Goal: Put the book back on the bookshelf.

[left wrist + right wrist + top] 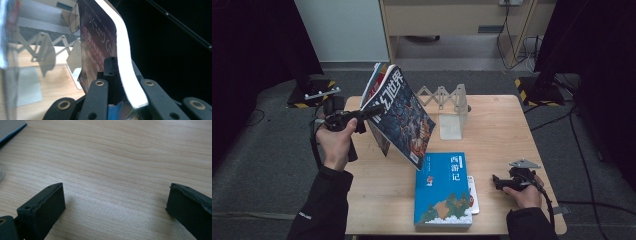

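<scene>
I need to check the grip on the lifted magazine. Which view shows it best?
The left gripper view: the left gripper has its jaws clamped on the magazine at its edge. The high view shows the whole magazine tilted above the table, the grip small. The right gripper view shows bare tabletop and open jaws.

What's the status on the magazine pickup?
Left gripper shut on magazine, lifted and tilted. Right gripper open over table. Bookend stands just behind.

– What colours is the lifted magazine (404, 117)?
– Dark blue cover, white lettering, red and orange artwork.
– And the book (443, 190) lying flat?
– Bright blue, white title characters, a green and tan picture.
– The table (497, 135)?
– Pale wood grain.
</scene>
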Available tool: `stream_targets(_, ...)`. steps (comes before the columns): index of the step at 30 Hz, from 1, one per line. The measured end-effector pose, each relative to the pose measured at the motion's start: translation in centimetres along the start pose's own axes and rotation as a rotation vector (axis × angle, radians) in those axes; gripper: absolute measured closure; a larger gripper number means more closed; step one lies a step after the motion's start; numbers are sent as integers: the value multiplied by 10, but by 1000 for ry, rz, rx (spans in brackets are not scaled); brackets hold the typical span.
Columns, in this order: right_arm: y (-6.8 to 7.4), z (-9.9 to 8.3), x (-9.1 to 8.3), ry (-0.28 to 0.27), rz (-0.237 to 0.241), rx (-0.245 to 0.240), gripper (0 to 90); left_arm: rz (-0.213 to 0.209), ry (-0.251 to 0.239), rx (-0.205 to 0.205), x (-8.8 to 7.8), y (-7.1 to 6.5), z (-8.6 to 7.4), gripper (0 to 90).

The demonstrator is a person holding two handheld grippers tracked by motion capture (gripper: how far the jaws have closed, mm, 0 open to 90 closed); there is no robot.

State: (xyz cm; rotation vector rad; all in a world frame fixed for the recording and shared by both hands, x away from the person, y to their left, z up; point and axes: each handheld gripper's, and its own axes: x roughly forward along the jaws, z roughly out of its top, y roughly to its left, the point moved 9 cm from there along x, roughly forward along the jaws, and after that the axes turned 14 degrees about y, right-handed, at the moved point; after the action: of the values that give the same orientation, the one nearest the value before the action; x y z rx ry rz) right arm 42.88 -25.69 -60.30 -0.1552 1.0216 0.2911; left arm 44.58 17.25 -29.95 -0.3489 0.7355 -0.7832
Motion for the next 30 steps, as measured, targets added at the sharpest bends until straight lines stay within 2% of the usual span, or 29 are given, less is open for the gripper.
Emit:
stream_targets(8,0,0,0,0,0,0,19,73,-8,10,-19,10,8,818)
stream_targets(13,0,0,0,0,0,0,19,135,-10,14,-23,18,13,818)
stream_targets(16,0,0,0,0,0,0,19,174,-8,22,-22,22,18,818)
stream_targets(17,0,0,0,0,0,0,19,174,-8,22,-22,22,18,818)
stream_targets(18,0,0,0,0,0,0,19,209,-8,35,-22,25,22,818)
stream_targets(21,0,0,0,0,0,0,19,252,-14,51,-21,29,26,819)
stream_targets(30,0,0,0,0,0,-1,19,338,-33,47,-8,42,38,819)
